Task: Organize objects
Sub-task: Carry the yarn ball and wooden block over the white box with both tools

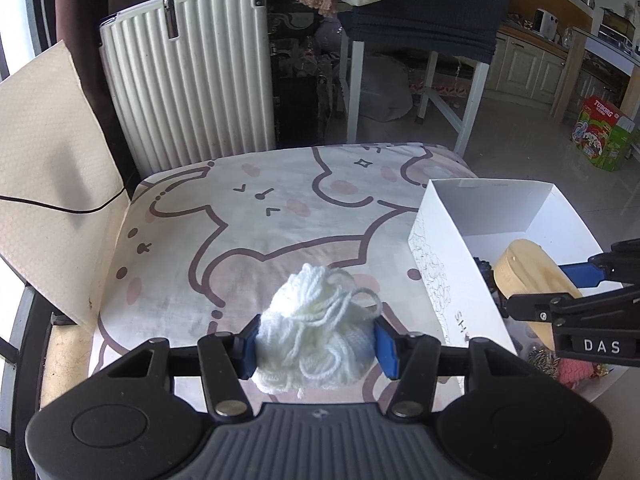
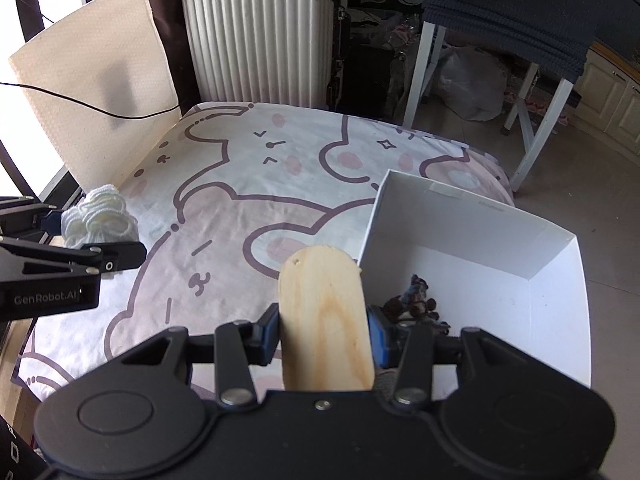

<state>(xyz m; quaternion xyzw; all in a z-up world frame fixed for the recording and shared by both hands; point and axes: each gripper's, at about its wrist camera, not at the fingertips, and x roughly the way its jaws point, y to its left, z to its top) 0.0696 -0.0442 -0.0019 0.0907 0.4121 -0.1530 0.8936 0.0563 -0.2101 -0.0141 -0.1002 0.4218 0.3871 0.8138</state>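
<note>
The left hand-held gripper (image 1: 316, 346) is clamped on a loose ball of white yarn (image 1: 316, 332), carried above the cartoon-print bed sheet (image 1: 248, 216). The right hand-held gripper (image 2: 324, 340) grips a rounded wooden board (image 2: 326, 320) by its edges, poised at the near wall of the white cardboard box (image 2: 460, 208), which sits on the bed and already holds some dark trinkets (image 2: 416, 308). The step in hand looks like carrying both items to the box. Next, each needs to come over the opening before the jaws let go, board first.
</note>
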